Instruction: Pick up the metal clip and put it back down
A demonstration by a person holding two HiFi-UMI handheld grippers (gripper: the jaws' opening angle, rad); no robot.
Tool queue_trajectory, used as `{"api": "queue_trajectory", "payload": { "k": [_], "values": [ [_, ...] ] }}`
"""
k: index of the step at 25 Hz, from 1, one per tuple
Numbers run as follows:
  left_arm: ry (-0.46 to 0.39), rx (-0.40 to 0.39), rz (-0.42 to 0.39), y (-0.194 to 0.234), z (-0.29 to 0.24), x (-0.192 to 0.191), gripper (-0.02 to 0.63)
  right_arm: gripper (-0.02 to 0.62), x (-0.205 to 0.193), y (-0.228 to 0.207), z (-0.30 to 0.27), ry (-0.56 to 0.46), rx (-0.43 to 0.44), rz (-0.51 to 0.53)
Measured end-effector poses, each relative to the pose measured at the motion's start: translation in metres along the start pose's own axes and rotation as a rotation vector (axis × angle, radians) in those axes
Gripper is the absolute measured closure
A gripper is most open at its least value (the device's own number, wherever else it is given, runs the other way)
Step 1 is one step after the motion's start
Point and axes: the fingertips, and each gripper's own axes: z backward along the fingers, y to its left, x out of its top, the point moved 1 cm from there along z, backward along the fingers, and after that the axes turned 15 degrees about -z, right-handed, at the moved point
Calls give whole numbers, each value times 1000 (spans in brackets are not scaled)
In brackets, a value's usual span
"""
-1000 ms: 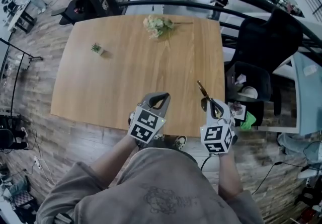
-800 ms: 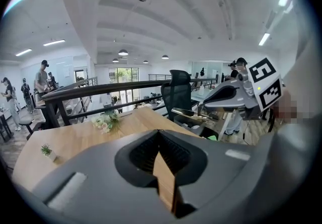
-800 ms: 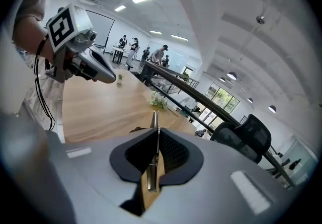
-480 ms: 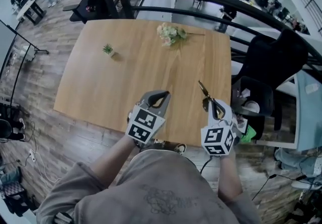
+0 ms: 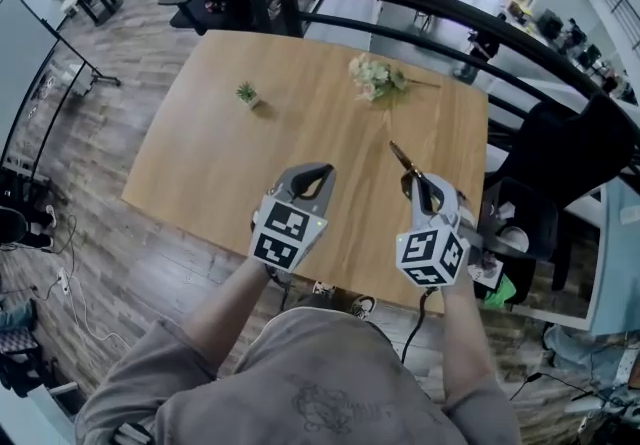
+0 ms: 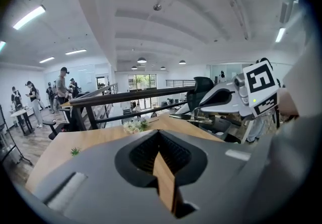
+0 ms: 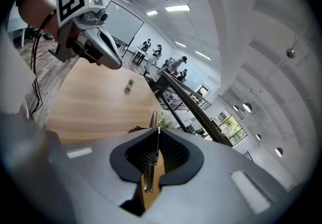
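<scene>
Both tools have moved forward from the near edge and now sit farther in over the surface [image 5: 230, 163]. The clip has travelled with the right one.

The right tool [image 5: 421, 179] has its jaws closed on the clip [image 5: 404, 159]. The thin metal strip is pinched edge-on between the pads, and its free end pokes out past the tips toward the far edge. The clip is off the surface, held over the right side not far from the right edge, between the near-right corner and the middle of that edge.

The left tool [image 5: 321, 170] hangs beside it over the middle of the near half. Its jaw tips are together and there is nothing between them; only bare wood shows through the slit behind the tips. The two tools are apart, side by side, and both tilt slightly downward.

Flowers [image 5: 372, 75] lie close to the far edge toward the far-right corner. A small plant [image 5: 246, 92] stands nearer the far-left corner, well away from both tools.
</scene>
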Motion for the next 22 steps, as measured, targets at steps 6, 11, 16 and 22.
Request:
{"api": "queue_trajectory", "payload": {
  "k": [6, 11, 16, 22],
  "values": [
    [22, 111, 18, 55, 6, -16, 604, 574, 43, 16, -51, -50, 43, 60],
    [52, 172, 31, 93, 1, -37, 604, 574, 66, 34, -101, -59, 84, 119],
    [86, 211, 80, 117, -8, -64, 604, 574, 78, 55, -152, -60, 128, 163],
    [137, 233, 143, 137, -26, -105, 604, 574, 72, 93, -211, -19, 201, 179]
  ]
}}
